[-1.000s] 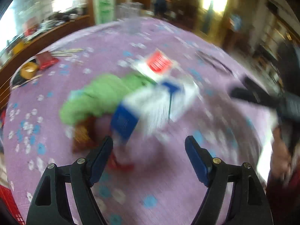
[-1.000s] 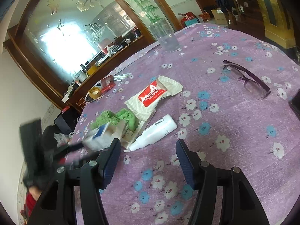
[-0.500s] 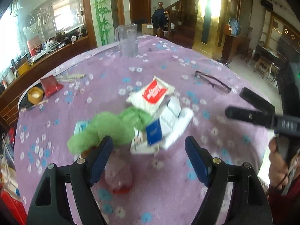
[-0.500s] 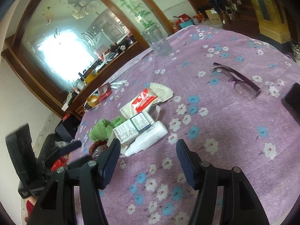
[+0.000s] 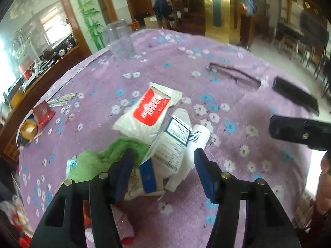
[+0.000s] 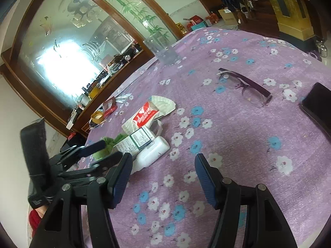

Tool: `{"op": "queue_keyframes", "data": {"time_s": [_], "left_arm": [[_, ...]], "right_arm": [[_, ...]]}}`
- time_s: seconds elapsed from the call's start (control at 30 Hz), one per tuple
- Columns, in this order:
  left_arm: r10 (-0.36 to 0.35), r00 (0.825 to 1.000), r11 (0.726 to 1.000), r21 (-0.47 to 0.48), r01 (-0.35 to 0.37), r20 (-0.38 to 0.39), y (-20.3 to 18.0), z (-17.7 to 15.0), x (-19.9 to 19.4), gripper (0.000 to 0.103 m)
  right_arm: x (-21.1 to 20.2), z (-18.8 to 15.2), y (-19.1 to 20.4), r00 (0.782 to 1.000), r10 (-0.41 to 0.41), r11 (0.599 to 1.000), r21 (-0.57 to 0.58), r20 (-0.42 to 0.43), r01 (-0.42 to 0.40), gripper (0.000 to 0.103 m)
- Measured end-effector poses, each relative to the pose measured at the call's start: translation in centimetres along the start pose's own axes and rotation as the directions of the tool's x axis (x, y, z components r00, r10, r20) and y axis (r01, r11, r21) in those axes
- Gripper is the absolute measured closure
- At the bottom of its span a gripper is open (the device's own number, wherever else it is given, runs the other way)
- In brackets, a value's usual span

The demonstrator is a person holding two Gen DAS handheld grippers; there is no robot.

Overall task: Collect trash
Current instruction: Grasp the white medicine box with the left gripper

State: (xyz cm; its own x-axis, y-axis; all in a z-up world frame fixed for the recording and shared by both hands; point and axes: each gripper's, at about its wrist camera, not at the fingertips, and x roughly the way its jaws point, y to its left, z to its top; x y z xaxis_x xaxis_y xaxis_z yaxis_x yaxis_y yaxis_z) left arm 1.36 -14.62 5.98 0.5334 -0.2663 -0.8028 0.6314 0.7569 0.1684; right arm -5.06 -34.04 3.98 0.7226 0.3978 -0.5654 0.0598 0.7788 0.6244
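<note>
A heap of litter lies on the purple flowered tablecloth (image 5: 238, 165). In it are a white carton with a blue end (image 5: 165, 155) (image 6: 134, 140), a white bottle (image 5: 194, 142) (image 6: 153, 150), a red-and-white packet (image 5: 149, 111) (image 6: 142, 115) and a green cloth (image 5: 99, 161) (image 6: 109, 142). My left gripper (image 5: 163, 165) (image 6: 103, 152) straddles the carton and bottle. Its jaws are closing, and no pad visibly presses on them. My right gripper (image 6: 163, 165) hovers open over bare cloth to the right of the heap, with nothing between its fingers (image 5: 300, 130).
Purple-framed glasses (image 5: 233, 75) (image 6: 244, 86) and a black phone (image 5: 295, 96) (image 6: 318, 107) lie at the right. A glass jug (image 5: 120, 41) (image 6: 161, 49) stands at the far edge. A red pack (image 5: 42, 111) and a tape roll (image 5: 29, 129) lie far left. A pink wrapper (image 5: 124, 223) lies under my left gripper.
The carton, blurred close to my left gripper a second ago, now rests on the heap. My left gripper has come in over it with narrower jaws. The right gripper has shifted slightly.
</note>
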Motion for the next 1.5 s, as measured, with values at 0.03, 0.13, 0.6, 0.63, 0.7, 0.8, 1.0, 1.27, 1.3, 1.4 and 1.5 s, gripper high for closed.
{"op": "queue_keyframes", "data": {"time_s": [0.03,0.13,0.6,0.63,0.7,0.8,1.0,1.27,1.3,1.4,1.5], "left_arm": [[0.005,1.000,1.000,0.012,-0.005,-0.009,-0.2,0.1,0.4,0.045],[0.034,0.999,0.999,0.034,-0.033,-0.036,-0.6,0.5,1.9,0.045],[0.043,0.999,0.995,-0.091,-0.042,0.000,0.7,0.1,2.1,0.064],[0.041,0.999,0.994,-0.101,-0.040,0.008,0.8,-0.1,1.7,0.064],[0.028,0.999,0.992,-0.126,-0.023,0.032,1.3,-0.6,0.7,0.064],[0.008,0.998,0.985,-0.173,0.003,0.066,2.0,-1.5,-0.9,0.064],[0.010,0.991,0.960,-0.278,0.028,0.135,4.5,-5.0,-5.2,0.064],[0.086,0.980,0.914,-0.405,-0.006,0.179,8.6,-10.5,-10.1,0.064],[0.099,0.979,0.908,-0.420,-0.017,0.176,9.2,-11.3,-10.5,0.064],[0.139,0.978,0.883,-0.467,-0.053,0.153,10.7,-13.6,-10.9,0.064],[0.167,0.977,0.857,-0.509,-0.080,0.129,11.9,-15.5,-10.8,0.064]], "right_arm": [[-0.1,0.0,-0.2,1.000,-0.002,1.000,0.002,0.000,0.002,0.036],[-0.2,0.1,-0.6,1.000,-0.004,1.000,0.008,0.001,0.004,0.036],[0.2,-0.1,-0.8,1.000,-0.021,1.000,0.008,-0.017,0.021,0.036],[0.3,-0.1,-0.7,1.000,-0.023,1.000,0.006,-0.017,0.023,0.036],[0.5,-0.2,-0.5,0.999,-0.024,1.000,0.001,-0.023,0.024,0.036],[0.8,-0.2,-0.1,0.999,-0.029,1.000,-0.009,-0.030,0.028,0.036],[2.4,1.0,1.6,0.996,-0.047,0.996,-0.078,-0.070,0.042,0.036],[8.5,4.7,4.8,0.980,-0.104,0.967,-0.246,-0.169,0.060,0.045],[9.2,4.9,4.9,0.978,-0.106,0.965,-0.256,-0.179,0.057,0.046],[11.9,5.5,4.8,0.966,-0.105,0.963,-0.265,-0.235,0.040,0.053],[13.6,5.4,4.3,0.956,-0.096,0.964,-0.266,-0.276,0.020,0.054]]}}
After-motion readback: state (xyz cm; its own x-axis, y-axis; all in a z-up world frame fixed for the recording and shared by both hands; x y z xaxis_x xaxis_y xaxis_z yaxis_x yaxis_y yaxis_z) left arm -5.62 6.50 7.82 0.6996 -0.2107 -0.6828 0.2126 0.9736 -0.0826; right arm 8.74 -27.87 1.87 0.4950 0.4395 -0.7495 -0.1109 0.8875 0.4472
